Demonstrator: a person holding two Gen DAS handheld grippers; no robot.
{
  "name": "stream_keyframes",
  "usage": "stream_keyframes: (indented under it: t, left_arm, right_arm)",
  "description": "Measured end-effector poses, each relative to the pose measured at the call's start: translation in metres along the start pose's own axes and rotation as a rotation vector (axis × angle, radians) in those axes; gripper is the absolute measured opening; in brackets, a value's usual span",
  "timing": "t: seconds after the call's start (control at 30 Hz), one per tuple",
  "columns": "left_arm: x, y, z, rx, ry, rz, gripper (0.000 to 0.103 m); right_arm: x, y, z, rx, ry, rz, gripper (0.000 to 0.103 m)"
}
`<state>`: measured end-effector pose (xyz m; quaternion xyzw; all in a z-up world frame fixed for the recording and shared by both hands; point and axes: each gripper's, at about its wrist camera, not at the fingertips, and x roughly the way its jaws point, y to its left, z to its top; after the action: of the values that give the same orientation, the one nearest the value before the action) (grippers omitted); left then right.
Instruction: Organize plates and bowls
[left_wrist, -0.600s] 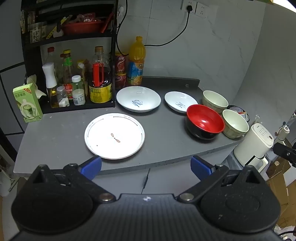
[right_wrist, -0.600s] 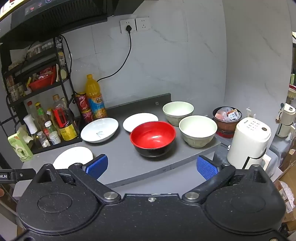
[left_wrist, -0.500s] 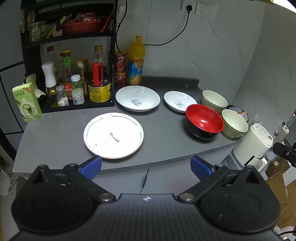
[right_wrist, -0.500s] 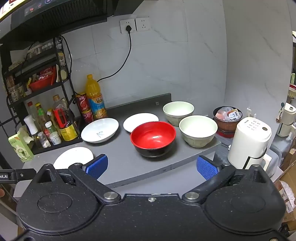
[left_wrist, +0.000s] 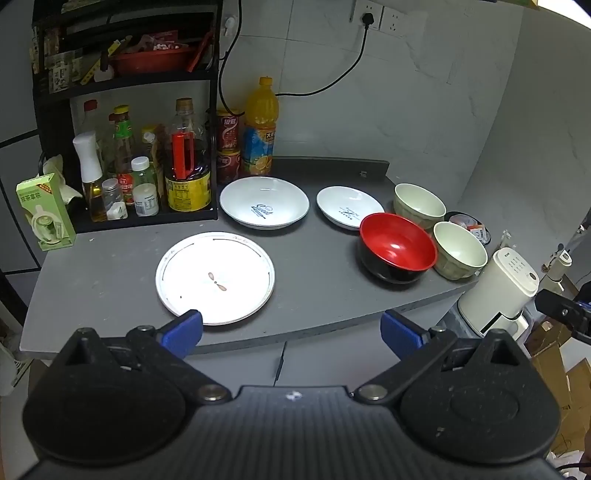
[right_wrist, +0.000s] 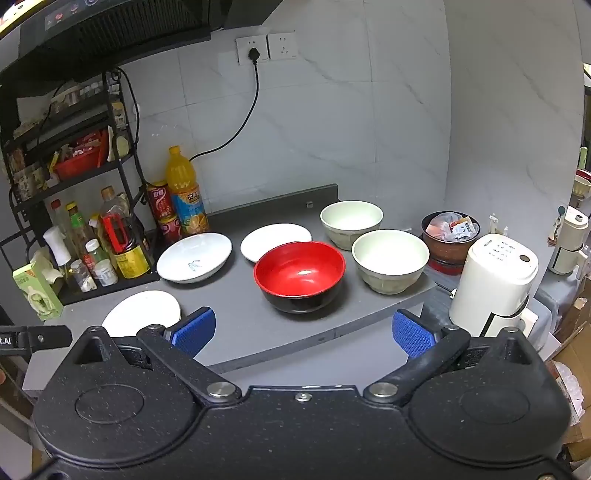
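Both grippers hang short of the counter's front edge, tilted down toward it. The left gripper has its blue pads spread wide with nothing between them, and the right gripper is spread just as wide and just as empty. Nearest on the grey countertop lies a flat white plate, right in front of the left gripper. Further right sits the red-and-black bowl, with a pale green bowl just beside it near the counter's right edge and a second pale green bowl behind that one. Behind the flat plate rests a deep white plate with blue lettering, and to its right a smaller white dish, close to the red bowl's rim. At the back, an orange juice bottle and red cans stand by a black rack of condiment bottles. Off the counter's right end stands a white appliance.
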<state>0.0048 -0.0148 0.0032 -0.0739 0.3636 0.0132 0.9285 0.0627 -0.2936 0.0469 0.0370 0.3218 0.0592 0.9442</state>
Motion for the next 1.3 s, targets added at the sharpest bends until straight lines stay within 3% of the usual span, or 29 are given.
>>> stream_keyframes:
  t: [0.47,1.3]
  left_arm:
    - [-0.006,-0.009,-0.002,-0.001,0.009,0.005,0.102]
    - [-0.014,0.009,-0.004,-0.056,-0.001,0.017,0.102]
  right_arm:
    - [-0.002,0.001,-0.003,-0.041,0.021,0.015,0.103]
    - [-0.002,0.005,-0.004,-0.047,0.045,0.052,0.103]
